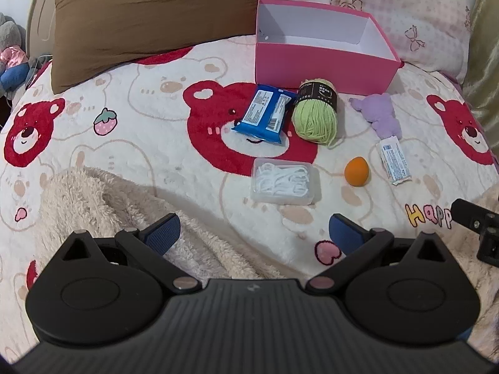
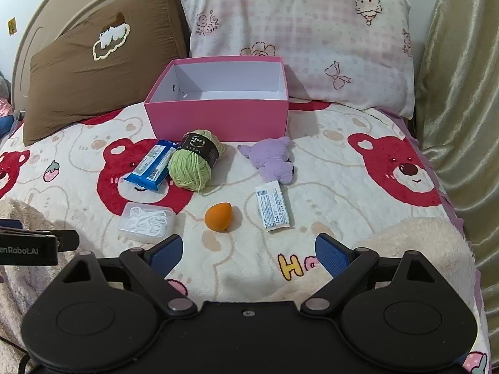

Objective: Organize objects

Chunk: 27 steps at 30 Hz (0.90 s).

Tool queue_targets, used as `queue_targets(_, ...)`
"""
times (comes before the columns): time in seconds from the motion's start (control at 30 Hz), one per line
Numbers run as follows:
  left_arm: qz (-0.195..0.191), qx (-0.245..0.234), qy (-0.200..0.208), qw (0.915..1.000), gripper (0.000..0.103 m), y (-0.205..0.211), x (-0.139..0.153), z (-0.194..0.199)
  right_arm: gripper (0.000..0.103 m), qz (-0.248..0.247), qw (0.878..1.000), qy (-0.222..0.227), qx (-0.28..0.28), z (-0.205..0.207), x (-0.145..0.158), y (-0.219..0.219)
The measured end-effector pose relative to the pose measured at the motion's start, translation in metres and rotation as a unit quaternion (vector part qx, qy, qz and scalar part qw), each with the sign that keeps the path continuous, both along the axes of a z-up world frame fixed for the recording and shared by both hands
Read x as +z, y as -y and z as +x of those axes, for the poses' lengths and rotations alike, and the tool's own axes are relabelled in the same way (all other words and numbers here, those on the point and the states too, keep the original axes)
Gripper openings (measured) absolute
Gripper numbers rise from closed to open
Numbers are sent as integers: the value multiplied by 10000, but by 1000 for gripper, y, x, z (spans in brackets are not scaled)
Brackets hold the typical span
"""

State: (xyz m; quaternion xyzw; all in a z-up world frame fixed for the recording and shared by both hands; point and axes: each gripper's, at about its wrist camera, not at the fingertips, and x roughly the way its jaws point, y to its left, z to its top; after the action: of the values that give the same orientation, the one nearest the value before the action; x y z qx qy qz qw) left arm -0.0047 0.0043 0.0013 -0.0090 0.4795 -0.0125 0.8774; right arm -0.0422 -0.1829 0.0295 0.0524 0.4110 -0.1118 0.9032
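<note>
An open, empty pink box [image 1: 318,68] [image 2: 218,118] stands on the bed near the pillows. In front of it lie a blue tissue pack [image 1: 265,113] [image 2: 152,165], a green yarn ball [image 1: 316,115] [image 2: 193,163], a purple plush toy [image 1: 379,113] [image 2: 271,159], a white sachet [image 1: 393,159] [image 2: 273,207], an orange sponge [image 1: 355,171] [image 2: 218,216] and a clear box of floss picks [image 1: 285,180] [image 2: 146,222]. My left gripper [image 1: 252,233] is open and empty, short of the floss box. My right gripper [image 2: 249,254] is open and empty, short of the orange sponge.
A bear-print blanket [image 1: 124,143] [image 2: 358,187] covers the bed. A brown pillow [image 1: 149,21] [image 2: 99,71] and a pink pillow [image 1: 389,9] [image 2: 299,43] lean at the head. A fluffy cream throw [image 1: 109,205] [image 2: 414,249] lies near the grippers. A gold curtain [image 2: 461,109] hangs on the right.
</note>
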Motion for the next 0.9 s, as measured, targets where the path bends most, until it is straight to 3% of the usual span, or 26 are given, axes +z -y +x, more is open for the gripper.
queue_targets(0.9,-104,6,-131,9999,103,-5,-5,2,95,-49,9994,-163,285,3,-4,-7)
